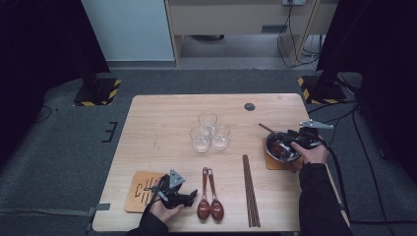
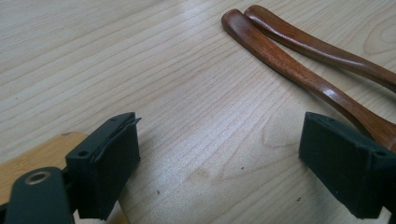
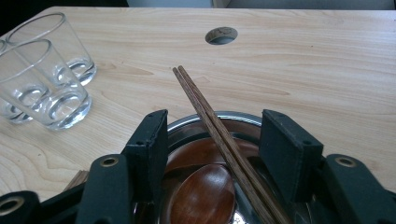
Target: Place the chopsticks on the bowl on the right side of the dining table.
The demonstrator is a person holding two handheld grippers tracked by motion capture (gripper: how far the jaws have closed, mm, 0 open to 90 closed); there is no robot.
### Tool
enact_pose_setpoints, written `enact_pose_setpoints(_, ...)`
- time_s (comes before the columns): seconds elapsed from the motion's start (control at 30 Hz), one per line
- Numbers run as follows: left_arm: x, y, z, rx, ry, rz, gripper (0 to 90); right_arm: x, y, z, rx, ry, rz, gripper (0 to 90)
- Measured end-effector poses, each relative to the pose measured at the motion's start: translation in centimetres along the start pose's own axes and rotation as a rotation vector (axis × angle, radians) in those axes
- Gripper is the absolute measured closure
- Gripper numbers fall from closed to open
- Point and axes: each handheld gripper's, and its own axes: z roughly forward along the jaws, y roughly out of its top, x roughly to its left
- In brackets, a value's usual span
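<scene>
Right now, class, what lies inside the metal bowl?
Inside the metal bowl lie a wooden spoon and a pair of chopsticks resting across its rim; they cover most of the bowl's bottom.

Black sleeves cover both forearms. Each black hand-held gripper, left [image 1: 193, 192] and right [image 1: 273, 139], carries a grey triangular plate, brass-ringed screw holes and square black pads [image 2: 112, 158].

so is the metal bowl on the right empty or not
Not empty. The metal bowl holds a wooden spoon, and a pair of chopsticks lies across its rim.
</scene>
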Motion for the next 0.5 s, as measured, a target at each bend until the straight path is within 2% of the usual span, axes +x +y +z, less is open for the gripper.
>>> enact_pose_setpoints(0.5,0.0,0.0,0.0,0.000,0.000,0.000,11.4,-0.3,-0.3,1.1,0.047,0.001,0.017,40.7)
